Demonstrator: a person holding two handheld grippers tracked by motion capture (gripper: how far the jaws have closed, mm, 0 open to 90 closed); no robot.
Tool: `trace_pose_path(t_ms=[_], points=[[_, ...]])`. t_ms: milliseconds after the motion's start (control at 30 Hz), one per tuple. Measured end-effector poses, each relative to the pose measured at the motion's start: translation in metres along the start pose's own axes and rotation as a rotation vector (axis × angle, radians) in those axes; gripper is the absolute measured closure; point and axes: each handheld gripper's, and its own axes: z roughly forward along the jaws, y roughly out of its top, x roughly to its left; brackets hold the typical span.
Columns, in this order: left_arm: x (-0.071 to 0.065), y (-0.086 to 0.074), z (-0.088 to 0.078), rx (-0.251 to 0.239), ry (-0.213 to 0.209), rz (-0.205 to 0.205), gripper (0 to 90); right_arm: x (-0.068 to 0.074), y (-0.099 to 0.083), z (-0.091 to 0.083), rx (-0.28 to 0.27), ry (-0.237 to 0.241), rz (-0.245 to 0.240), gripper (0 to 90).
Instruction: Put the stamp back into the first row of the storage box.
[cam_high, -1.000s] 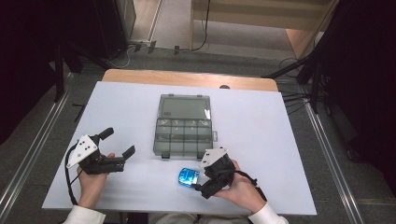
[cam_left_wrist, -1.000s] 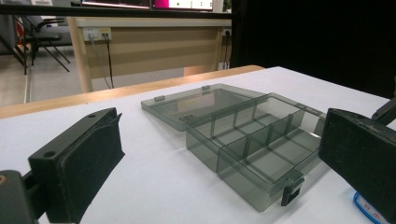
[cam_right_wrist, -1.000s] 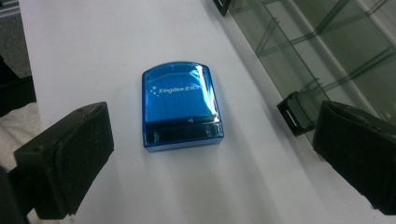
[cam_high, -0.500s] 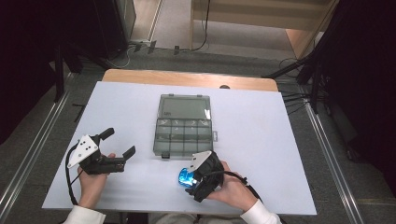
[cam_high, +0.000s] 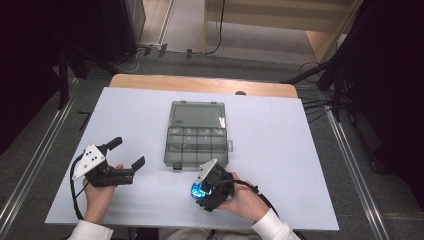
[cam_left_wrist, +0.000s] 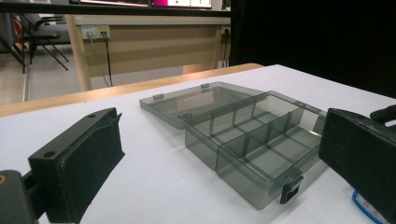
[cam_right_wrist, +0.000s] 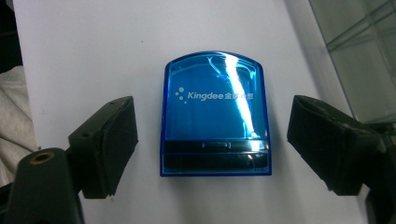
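A small translucent blue case (cam_right_wrist: 215, 93) printed "Kingdee" lies flat on the white table, near the front edge. My right gripper (cam_right_wrist: 212, 135) points down over it, with one jaw on each side. The jaws have just been closing, and a gap still shows between each pad and the case. In the high view the right gripper (cam_high: 202, 192) covers most of the blue case (cam_high: 196, 189). My left gripper (cam_high: 127, 152) is held level at the front left, open and holding nothing, and it faces the organiser (cam_left_wrist: 252, 140).
A smoky grey compartment organiser (cam_high: 197, 142) sits mid-table with its lid (cam_high: 197, 115) laid open toward the far side. The white table top (cam_high: 300, 150) ends in a wooden strip (cam_high: 200, 85) at the back. Cables trail from both grippers.
The right gripper has shifted left and down over the blue case, which now lies between its jaws. The left gripper has stayed where it was.
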Motion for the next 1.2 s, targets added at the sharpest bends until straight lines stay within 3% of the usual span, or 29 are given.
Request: trace_pose_path(t_ms=[33,200,433,700,1000,1200], points=[[0.0,0.0,0.0,0.001,0.001,0.0,0.0,0.0,0.0,0.0,0.0,0.0,0.0,24.1],[0.0,0.0,0.0,0.001,0.001,-0.001,0.0,0.001,-0.001,0.003,0.027,-0.007,-0.029,41.5],[0.0,0.0,0.0,0.001,0.002,-0.001,0.0,0.0,-0.001,0.002,0.03,-0.015,-0.013,41.9],[0.0,0.0,0.0,0.002,0.002,-0.001,0.0,-0.004,-0.001,-0.001,0.016,0.022,0.012,41.9],[0.0,0.0,0.0,0.003,0.001,-0.002,0.0,-0.017,0.001,-0.018,-0.013,0.067,0.043,41.9],[0.0,0.0,0.001,0.005,-0.001,-0.005,0.0,-0.026,0.007,-0.029,-0.013,0.064,0.047,41.9]])
